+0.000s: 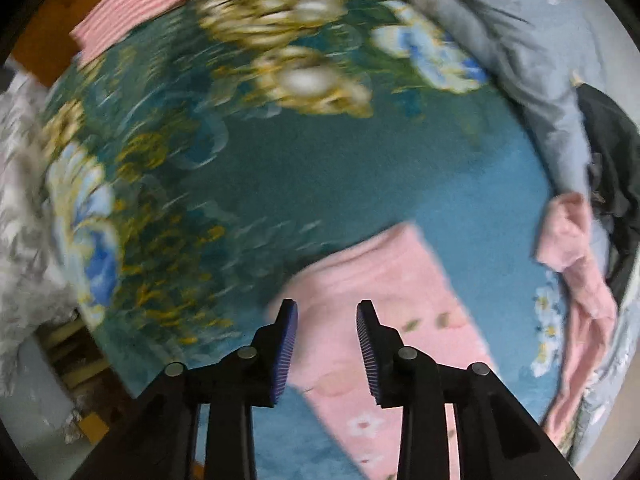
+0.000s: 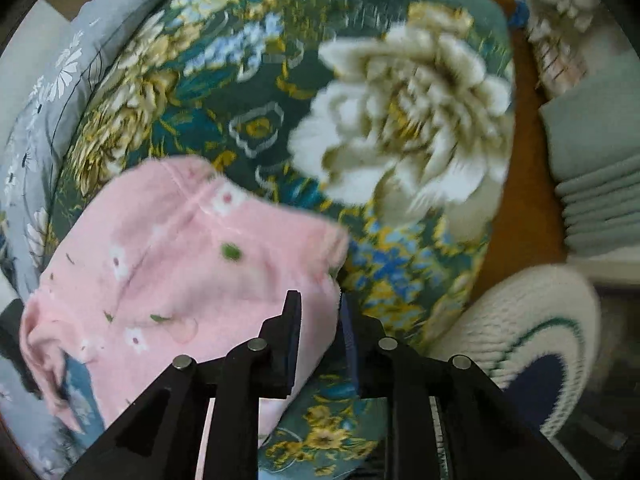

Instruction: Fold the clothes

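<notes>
**Pink garment half-held over a floral blanket: slip and snag risks**

Left wrist view: the left gripper (image 1: pixel 326 320) is hovering with its jaws standing wide apart and nothing between them. Below it the pink garment (image 1: pixel 384 320) is lying on the blanket (image 1: pixel 320 168), a flat, fleecy strip with small printed flowers. A second pink piece (image 1: pixel 576 256) is trailing off near the right edge, crumpled and limp, beside a grey quilt (image 1: pixel 520 40) and a dark cloth (image 1: pixel 612 152). A striped pink cloth (image 1: pixel 132 8) is sitting at the far side of the blanket. The view is smearing with motion blur, so fine edges are hard to read. The risk here, in my judgement, is that the open jaws are closing on too thick a bunch, or on the blanket's pile along with the fleece, dragging both.

Right wrist view: the right gripper (image 2: pixel 320 312) is pinching the garment's (image 2: pixel 180 264) edge, with soft fleece running between the nearly closed jaws. The fabric is looking plush, thick and floppy, bulging into a rounded hump. The blanket (image 2: pixel 400 140) is showing a large cream flower in a woolly weave. A knitted round mat (image 2: pixel 540 344) and stacked green cloths (image 2: pixel 600 184) are lying to the right. The bite seems shallow, so the fleece may be slipping out under a quick pull, and the loose end may be folding crookedly.
</notes>
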Tool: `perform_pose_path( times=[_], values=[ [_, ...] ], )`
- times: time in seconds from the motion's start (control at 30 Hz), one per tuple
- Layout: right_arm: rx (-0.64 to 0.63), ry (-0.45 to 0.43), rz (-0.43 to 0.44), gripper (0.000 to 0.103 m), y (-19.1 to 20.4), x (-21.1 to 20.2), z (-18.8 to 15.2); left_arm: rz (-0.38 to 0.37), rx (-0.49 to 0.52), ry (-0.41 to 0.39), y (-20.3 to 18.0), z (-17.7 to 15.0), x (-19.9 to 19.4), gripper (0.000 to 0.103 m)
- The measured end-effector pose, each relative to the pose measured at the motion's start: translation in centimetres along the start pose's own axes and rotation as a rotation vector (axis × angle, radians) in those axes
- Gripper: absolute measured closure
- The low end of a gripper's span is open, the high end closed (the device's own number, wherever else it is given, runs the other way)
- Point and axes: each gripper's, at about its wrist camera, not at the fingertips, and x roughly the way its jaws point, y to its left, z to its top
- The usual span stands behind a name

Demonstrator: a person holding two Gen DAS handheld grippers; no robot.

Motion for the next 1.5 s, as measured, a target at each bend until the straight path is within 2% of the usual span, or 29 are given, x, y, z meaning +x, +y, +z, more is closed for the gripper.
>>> perform_pose_path(
  times=[0.13,0.27,0.33,0.5,0.6,0.73,0.8,0.83,0.87,0.93,1.03,1.2,1.37,1.43,1.5],
  values=[
    [-0.105,-0.056,0.032,0.080,4.9,-2.4,0.8,-0.112,0.087,0.036,-7.2,1.7,2.8,0.063],
    [-0.230,-0.021,0.139,0.075,12.3,-3.1,0.9,-0.220,0.140,0.097,-15.1,2.9,6.9,0.062],
    [-0.291,-0.001,0.186,0.075,15.2,-3.8,-0.1,-0.240,0.164,0.116,-18.3,3.4,8.9,0.062],
    [-0.466,0.058,0.269,0.075,23.3,-4.1,-2.7,-0.255,0.241,0.127,-23.2,4.3,12.0,0.050],
    [-0.538,0.092,0.286,0.075,26.9,-3.5,-4.0,-0.226,0.341,0.123,-25.3,4.3,13.2,0.049],
    [-0.595,0.138,0.295,0.074,30.3,-2.2,-5.3,-0.153,0.499,0.085,-27.3,3.6,13.6,0.051],
    [-0.602,0.141,0.304,0.074,30.9,-2.2,-5.5,-0.144,0.532,0.069,-27.6,3.5,13.4,0.072],
    [-0.606,0.142,0.309,0.074,31.1,-2.2,-5.6,-0.152,0.537,0.066,-27.6,3.6,13.2,0.093],
    [-0.610,0.144,0.313,0.074,31.4,-2.2,-5.7,-0.177,0.528,0.072,-27.6,3.7,13.0,0.093],
    [-0.617,0.147,0.322,0.074,32.0,-2.2,-5.9,-0.242,0.509,0.070,-27.7,4.0,11.9,0.094],
    [-0.628,0.151,0.336,0.074,32.8,-2.2,-6.3,-0.385,0.439,0.029,-27.0,4.6,8.0,0.094],
    [-0.647,0.158,0.359,0.074,34.2,-2.2,-6.8,-0.571,0.361,-0.072,-23.5,5.1,-1.1,0.094],
    [-0.608,0.163,0.361,0.074,33.1,-1.6,-6.3,-0.660,0.300,-0.165,-20.1,5.3,-10.6,0.095],
    [-0.589,0.165,0.361,0.074,32.5,-1.3,-6.1,-0.631,0.304,-0.218,-19.0,6.0,-13.7,0.095],
    [-0.570,0.166,0.360,0.074,31.9,-1.1,-5.8,-0.563,0.312,-0.228,-18.7,7.5,-13.5,0.094]
  ],
)
